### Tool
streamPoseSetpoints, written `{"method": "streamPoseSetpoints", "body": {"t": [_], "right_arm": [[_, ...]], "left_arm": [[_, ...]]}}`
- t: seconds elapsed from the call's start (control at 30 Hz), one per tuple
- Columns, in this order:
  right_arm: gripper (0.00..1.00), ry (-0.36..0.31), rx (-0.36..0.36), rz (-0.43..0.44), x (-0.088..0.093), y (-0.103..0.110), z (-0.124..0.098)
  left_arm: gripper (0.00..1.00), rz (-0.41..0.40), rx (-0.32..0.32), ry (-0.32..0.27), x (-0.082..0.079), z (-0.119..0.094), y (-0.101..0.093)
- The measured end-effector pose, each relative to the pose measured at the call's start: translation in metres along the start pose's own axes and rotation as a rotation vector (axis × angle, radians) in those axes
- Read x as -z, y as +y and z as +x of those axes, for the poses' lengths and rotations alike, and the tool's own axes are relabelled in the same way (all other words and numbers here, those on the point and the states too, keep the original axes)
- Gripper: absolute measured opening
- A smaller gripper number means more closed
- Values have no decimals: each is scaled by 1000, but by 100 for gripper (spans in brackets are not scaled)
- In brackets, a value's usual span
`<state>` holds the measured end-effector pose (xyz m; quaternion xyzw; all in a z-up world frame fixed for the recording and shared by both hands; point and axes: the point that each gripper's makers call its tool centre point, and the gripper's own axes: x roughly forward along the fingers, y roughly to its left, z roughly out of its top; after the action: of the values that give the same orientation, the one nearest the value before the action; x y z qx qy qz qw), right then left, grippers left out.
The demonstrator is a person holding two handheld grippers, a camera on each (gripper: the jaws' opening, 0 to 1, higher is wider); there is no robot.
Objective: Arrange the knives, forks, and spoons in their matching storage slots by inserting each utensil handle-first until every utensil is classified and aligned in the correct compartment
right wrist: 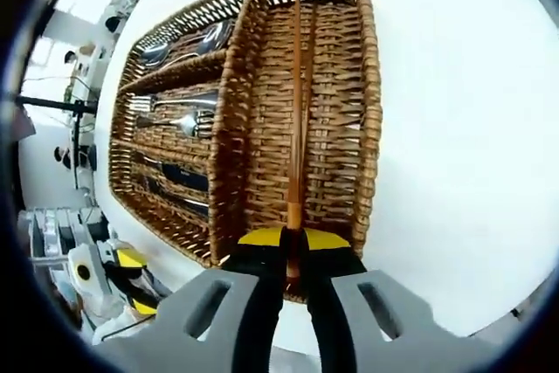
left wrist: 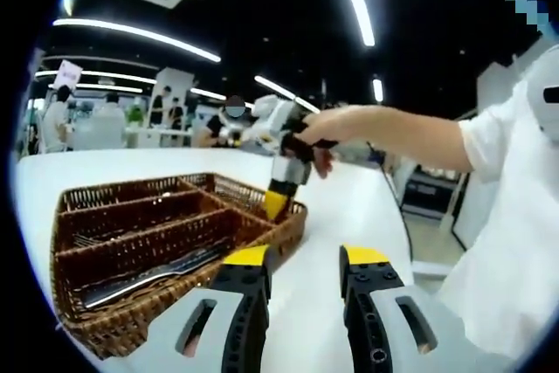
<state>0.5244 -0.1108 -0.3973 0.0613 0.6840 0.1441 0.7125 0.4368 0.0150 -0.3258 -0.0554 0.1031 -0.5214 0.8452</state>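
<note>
2 grippers are showing, and we are reading this as a late placing step. In the right gripper view we are looking down on the brown woven wicker tray (right wrist: pixel 367 120) with its long dividers, sitting on the white surface (right wrist: pixel 463 172). The right gripper (right wrist: pixel 293 255) is holding its yellow-tipped jaws closed on a thin reddish-brown stick-like utensil (right wrist: pixel 297 111), which is running lengthwise down the widest compartment, the one at the tray's right in that view. We are judging that this piece is being laid into that slot; whether it is touching the wicker floor we cannot tell.

Across the divider, 3 narrower slots are holding silver spoons (right wrist: pixel 188 43), silver forks (right wrist: pixel 175 120) and darker knives (right wrist: pixel 175 176), so most of the sorting is looking done.

In the left gripper view, the left gripper (left wrist: pixel 302 261) is hovering over the white surface just beside the tray, jaws apart and carrying nothing, while the right gripper is dipping at the tray's far corner.

Next, we are expecting the right jaws to need lowering until the stick is resting flat and straight along the slot, then opening and drawing clear without dragging it askew.

Hard to make out: the stick's near end is hidden between the jaws, so we are unable to say what kind of utensil it is, and the knives are partly shadowed.
</note>
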Motion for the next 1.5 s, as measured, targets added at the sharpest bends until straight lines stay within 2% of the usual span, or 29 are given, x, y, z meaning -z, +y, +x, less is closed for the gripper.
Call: {"method": "streamPoseSetpoints", "body": {"t": [0.27, 0.53, 0.77, 1.5], "right_arm": [[6, -2, 7, 43, -1, -2, 2], [6, 36, 28, 91, -1, -3, 7], [6, 50, 38, 98, -1, -4, 8], [7, 60, 55, 42, -3, 0, 13]], "left_arm": [[30, 0, 6, -10, -1, -1, 0], [30, -2, 5, -18, -2, -3, 1], [30, -7, 3, -22, -1, -5, 3], [30, -11, -2, -24, 0, -5, 5]]}}
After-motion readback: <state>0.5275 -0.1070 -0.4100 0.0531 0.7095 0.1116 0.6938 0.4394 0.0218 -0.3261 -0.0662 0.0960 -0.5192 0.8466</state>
